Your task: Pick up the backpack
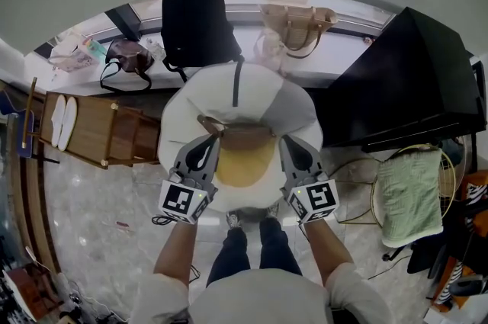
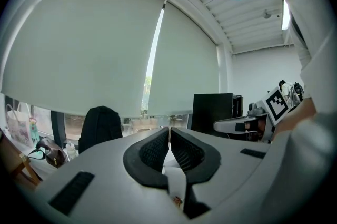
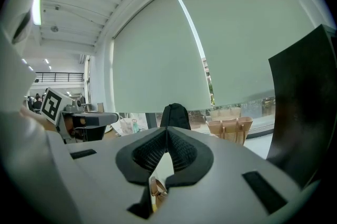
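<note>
Both grippers are closed on the white backpack (image 1: pixel 252 97). The left gripper (image 1: pixel 210 141) and right gripper (image 1: pixel 288 144) clamp its near edge on either side of the brown strap (image 1: pixel 242 133). In each gripper view the jaw tips meet, with pale fabric pinched lower down between the pads.

The backpack sits centre frame in the head view, in front of the person and above their shoes. Can't tell if anything supports it from below.

Room:
- The floor (image 1: pixel 99 216) is pale, marble-look tile.
- The window ledge (image 1: pixel 343 48) runs across the top under drawn roller blinds (image 2: pixel 79 49).
- On the ledge, left to right, are a dark handbag (image 1: pixel 128 56), a black backpack (image 1: pixel 194 17) standing upright, and a tan tote (image 1: pixel 301 24).
- A wooden rack (image 1: pixel 99 133) at left carries white slippers (image 1: pixel 62 120).
- A large black panel (image 1: pixel 404 78) is at upper right.
- Below the panel, a green towel (image 1: pixel 408 197) is draped on a wire frame.
</note>
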`<state>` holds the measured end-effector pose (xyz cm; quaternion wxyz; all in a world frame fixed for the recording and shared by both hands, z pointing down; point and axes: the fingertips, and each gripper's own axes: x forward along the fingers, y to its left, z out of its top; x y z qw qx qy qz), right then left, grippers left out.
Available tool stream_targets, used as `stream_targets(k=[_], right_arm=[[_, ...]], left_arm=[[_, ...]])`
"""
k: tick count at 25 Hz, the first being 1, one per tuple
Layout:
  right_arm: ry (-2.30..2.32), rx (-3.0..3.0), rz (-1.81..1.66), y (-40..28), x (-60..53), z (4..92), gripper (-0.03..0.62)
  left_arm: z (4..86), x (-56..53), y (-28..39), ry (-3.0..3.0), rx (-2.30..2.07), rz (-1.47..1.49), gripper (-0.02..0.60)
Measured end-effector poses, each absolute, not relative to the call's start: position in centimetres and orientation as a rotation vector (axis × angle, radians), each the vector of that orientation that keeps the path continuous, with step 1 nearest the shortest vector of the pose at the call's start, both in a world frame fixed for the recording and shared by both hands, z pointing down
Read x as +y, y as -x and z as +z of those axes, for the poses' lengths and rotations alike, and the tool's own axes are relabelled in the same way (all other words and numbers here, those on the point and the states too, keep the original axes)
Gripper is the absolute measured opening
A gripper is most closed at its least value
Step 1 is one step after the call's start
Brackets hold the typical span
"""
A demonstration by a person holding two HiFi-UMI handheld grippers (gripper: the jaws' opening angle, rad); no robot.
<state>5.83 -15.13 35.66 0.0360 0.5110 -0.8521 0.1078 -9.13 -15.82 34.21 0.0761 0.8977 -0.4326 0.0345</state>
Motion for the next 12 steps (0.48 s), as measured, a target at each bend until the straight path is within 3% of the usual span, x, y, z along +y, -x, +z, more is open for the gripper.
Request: stream_targets(k=[12], right_arm=[[-1.565,-2.59,0.376,-6.2,-16.9,42.2,0.029]], left_arm=[[40.5,-17.0,8.6,-2.667,-1.297,0.161,0.035]])
